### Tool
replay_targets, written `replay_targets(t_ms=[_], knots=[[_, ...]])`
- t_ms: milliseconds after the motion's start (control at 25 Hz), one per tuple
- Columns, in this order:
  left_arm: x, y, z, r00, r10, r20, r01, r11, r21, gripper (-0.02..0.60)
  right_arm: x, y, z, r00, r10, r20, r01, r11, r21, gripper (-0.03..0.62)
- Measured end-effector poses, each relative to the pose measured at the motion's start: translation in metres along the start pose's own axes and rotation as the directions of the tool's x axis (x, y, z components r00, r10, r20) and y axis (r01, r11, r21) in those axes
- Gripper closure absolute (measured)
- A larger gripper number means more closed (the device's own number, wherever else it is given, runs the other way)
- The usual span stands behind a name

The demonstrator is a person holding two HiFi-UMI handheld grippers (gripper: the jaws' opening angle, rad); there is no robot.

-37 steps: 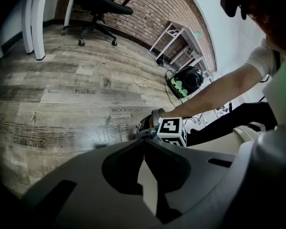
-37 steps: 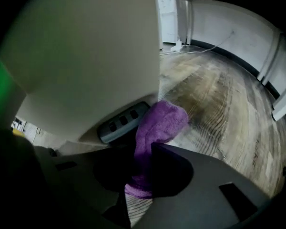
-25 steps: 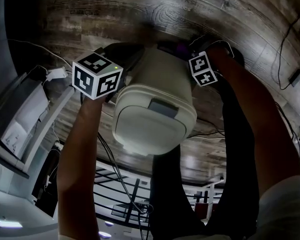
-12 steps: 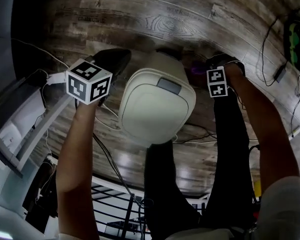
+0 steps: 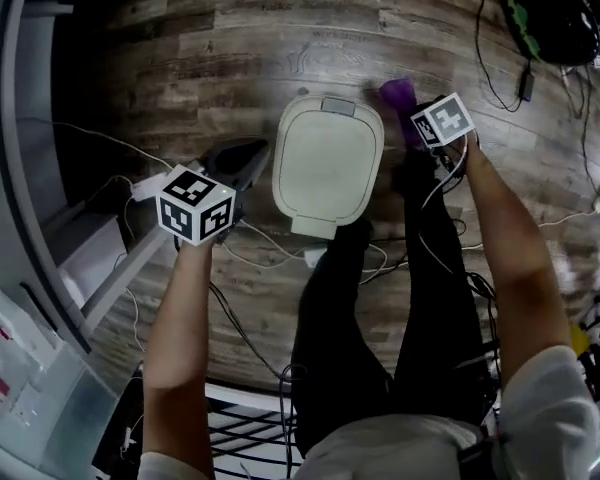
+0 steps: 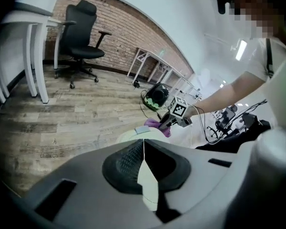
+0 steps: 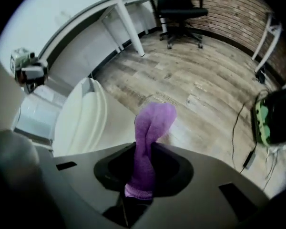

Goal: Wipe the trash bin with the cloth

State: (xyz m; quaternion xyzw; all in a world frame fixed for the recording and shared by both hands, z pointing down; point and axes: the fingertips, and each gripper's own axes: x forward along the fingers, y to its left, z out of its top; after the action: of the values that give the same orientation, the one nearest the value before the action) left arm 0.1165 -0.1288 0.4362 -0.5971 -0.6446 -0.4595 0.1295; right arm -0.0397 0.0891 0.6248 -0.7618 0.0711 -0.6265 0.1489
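Pinching the purple cloth in our right gripper, we hold it just beside the far right corner of the cream trash bin, which stands on the wood floor. Our left gripper is left of the bin, jaws pressed together on nothing.

Bare wood floor lies open across the top of the head view, above the trash bin. Below the bin the person's legs close the way, with loose cables on the floor at lower left. A white desk walls the left edge; a black-and-green object and its cords fill the upper right corner.
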Motion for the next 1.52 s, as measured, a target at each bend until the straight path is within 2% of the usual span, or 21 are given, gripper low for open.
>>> replay_targets(t_ms=[80,160,280,400,640,840,960,1080,1160,1320,1440,1520], knots=[[-0.004,-0.024,-0.001,1.000,-0.014,-0.027,0.014,1.000,0.028,0.577,-0.020,0.013,-0.010,0.998,0.042,0.050,-0.048,0.992,0.113,0.503],[-0.002,-0.046,-0.002,0.998,-0.030,-0.054,0.033,0.998,0.057,0.577,-0.032,0.022,-0.026,0.993,0.074,0.097,-0.094,0.971,0.222,0.503],[0.005,-0.073,-0.003,0.994,-0.044,-0.104,0.054,0.994,0.096,0.577,-0.036,0.037,-0.053,0.979,0.118,0.164,-0.171,0.917,0.359,0.503],[0.020,-0.088,0.002,0.989,-0.031,-0.143,0.049,0.991,0.126,0.577,-0.032,0.040,-0.069,0.962,0.143,0.232,-0.236,0.865,0.443,0.503],[0.038,-0.117,0.015,0.977,-0.029,-0.213,0.062,0.987,0.151,0.577,-0.029,0.050,-0.102,0.926,0.199,0.321,-0.360,0.720,0.593,0.503],[0.050,-0.120,0.023,0.956,-0.064,-0.288,0.135,0.962,0.236,0.577,-0.025,0.054,-0.100,0.888,0.200,0.413,-0.447,0.582,0.679,0.503],[0.062,-0.110,0.029,0.939,-0.118,-0.324,0.215,0.934,0.284,0.577,-0.018,0.057,-0.090,0.865,0.168,0.473,-0.490,0.489,0.722,0.503],[0.073,-0.102,0.030,0.914,-0.177,-0.366,0.304,0.894,0.328,0.577,-0.009,0.061,-0.083,0.840,0.127,0.528,-0.533,0.383,0.755,0.503],[0.084,-0.100,0.033,0.896,-0.212,-0.390,0.359,0.863,0.355,0.577,-0.005,0.057,-0.079,0.825,0.093,0.558,-0.554,0.332,0.764,0.503],[0.083,-0.096,0.016,0.837,-0.269,-0.476,0.469,0.800,0.374,0.577,0.007,0.073,-0.077,0.794,0.048,0.606,-0.600,0.229,0.767,0.503],[0.090,-0.092,0.014,0.814,-0.274,-0.512,0.506,0.767,0.394,0.577,0.012,0.068,-0.071,0.745,-0.002,0.668,-0.662,0.121,0.739,0.503],[0.100,-0.090,0.013,0.806,-0.263,-0.530,0.512,0.758,0.403,0.577,0.016,0.058,-0.068,0.703,-0.033,0.710,-0.708,0.066,0.704,0.503]])
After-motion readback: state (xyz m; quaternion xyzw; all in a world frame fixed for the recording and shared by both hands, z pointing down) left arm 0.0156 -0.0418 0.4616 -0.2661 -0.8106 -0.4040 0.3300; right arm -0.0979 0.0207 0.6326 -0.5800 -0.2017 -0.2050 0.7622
